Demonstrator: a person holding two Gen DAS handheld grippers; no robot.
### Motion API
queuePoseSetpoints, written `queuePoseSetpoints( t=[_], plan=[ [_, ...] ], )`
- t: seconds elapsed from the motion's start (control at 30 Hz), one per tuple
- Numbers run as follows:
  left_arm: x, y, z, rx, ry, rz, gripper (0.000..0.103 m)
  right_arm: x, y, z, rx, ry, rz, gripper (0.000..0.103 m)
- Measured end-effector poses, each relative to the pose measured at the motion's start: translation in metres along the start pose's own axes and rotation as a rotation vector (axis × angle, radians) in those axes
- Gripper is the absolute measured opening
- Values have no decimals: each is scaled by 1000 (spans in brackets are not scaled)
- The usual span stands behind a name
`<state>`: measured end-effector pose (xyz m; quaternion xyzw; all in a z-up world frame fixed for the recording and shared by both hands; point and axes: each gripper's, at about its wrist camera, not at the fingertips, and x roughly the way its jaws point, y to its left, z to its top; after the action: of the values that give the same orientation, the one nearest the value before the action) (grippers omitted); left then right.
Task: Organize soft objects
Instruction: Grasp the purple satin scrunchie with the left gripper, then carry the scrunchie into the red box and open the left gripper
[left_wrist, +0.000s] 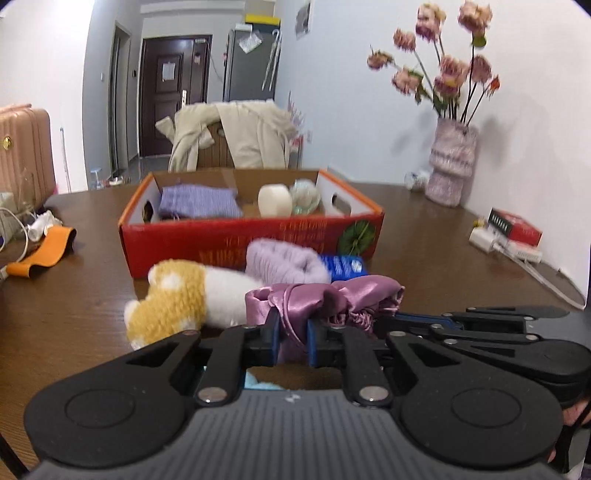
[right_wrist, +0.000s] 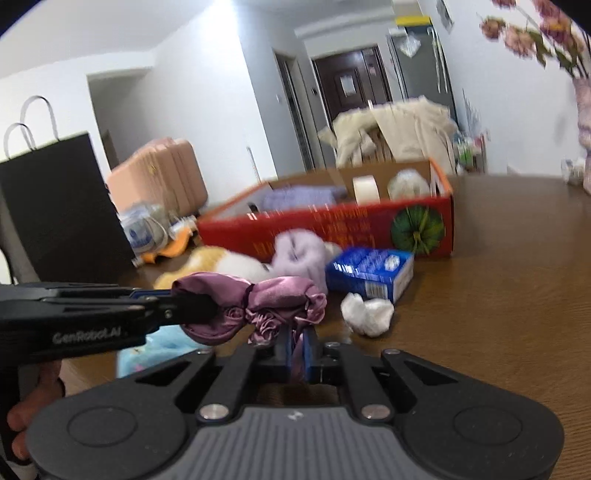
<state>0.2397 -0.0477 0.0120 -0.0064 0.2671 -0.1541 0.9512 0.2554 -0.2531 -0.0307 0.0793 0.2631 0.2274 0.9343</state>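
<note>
At far left on the table (left_wrist: 424, 229) lie an orange strap (left_wrist: 44, 251) and white cables (left_wrist: 22, 229); in the right wrist view a black bag (right_wrist: 62, 206) stands there too. Near left, a yellow-and-white plush (left_wrist: 177, 299) lies on its side, touching a lilac knit (left_wrist: 284, 260) just to its right.

Behind them sits the red box (left_wrist: 236, 243), open at the top. Inside it, left to right: a folded purple knit cloth (left_wrist: 199, 201), a white roll (left_wrist: 275, 199) standing on edge, and a pale green bundle (left_wrist: 304, 195) touching the roll.

Near the middle, a purple satin cloth (left_wrist: 325, 299) is bunched up and held off the table by both tools. The left gripper (left_wrist: 291, 328) has its jaws nearly closed on a fold of the satin. The right gripper (right_wrist: 295, 349), coming in from the right, is pinched on another part of the same cloth, jaws almost together.

Under the satin a light blue cloth (right_wrist: 162, 347) lies on the table. Right of the lilac knit, a blue pack (right_wrist: 369, 271) rests just in front of the box, and a crumpled white wad (right_wrist: 367, 312) lies near it. Far right, a vase (left_wrist: 450, 162) of pink flowers (left_wrist: 443, 66) stands by the wall, with a red charger box (left_wrist: 517, 225) nearer along the wall.
</note>
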Motion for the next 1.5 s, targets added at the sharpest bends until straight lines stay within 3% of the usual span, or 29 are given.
queuePoseSetpoints(
  t=[0.1, 0.23, 0.33, 0.5, 0.67, 0.83, 0.93, 1.0, 1.13, 1.2, 1.43, 1.5],
  plan=[
    [-6, 2, 18, -23, -34, -35, 14, -14, 1, 8, -8, -47, 6, 6],
    [3, 3, 69, -4, -119, -58, 14, -23, -2, 43, -50, -125, 5, 6],
    [30, 10, 116, -24, -144, -74, 14, -14, -12, 88, -115, -178, -7, 6],
    [109, 40, 185, -94, -94, -77, 15, 38, -42, 174, -155, -183, -16, 6],
    [202, 72, 216, -163, 14, -75, 14, 124, -81, 232, -130, -63, -26, 6],
    [275, 90, 205, -161, 127, -12, 14, 211, -109, 246, -103, 82, -115, 6],
    [303, 100, 189, -169, 208, 9, 28, 249, -118, 241, -90, 172, -124, 9],
    [305, 104, 181, -177, 201, 33, 44, 264, -121, 234, -78, 207, -158, 17],
    [291, 105, 188, -176, 164, 22, 50, 269, -121, 228, -53, 228, -150, 31],
    [278, 103, 196, -172, 149, 5, 52, 261, -118, 230, -67, 211, -167, 31],
    [205, 91, 225, -116, 30, 30, 63, 194, -103, 257, -112, 118, -200, 44],
    [178, 88, 228, -89, 3, 42, 72, 171, -97, 265, -118, 92, -208, 47]
  ],
)
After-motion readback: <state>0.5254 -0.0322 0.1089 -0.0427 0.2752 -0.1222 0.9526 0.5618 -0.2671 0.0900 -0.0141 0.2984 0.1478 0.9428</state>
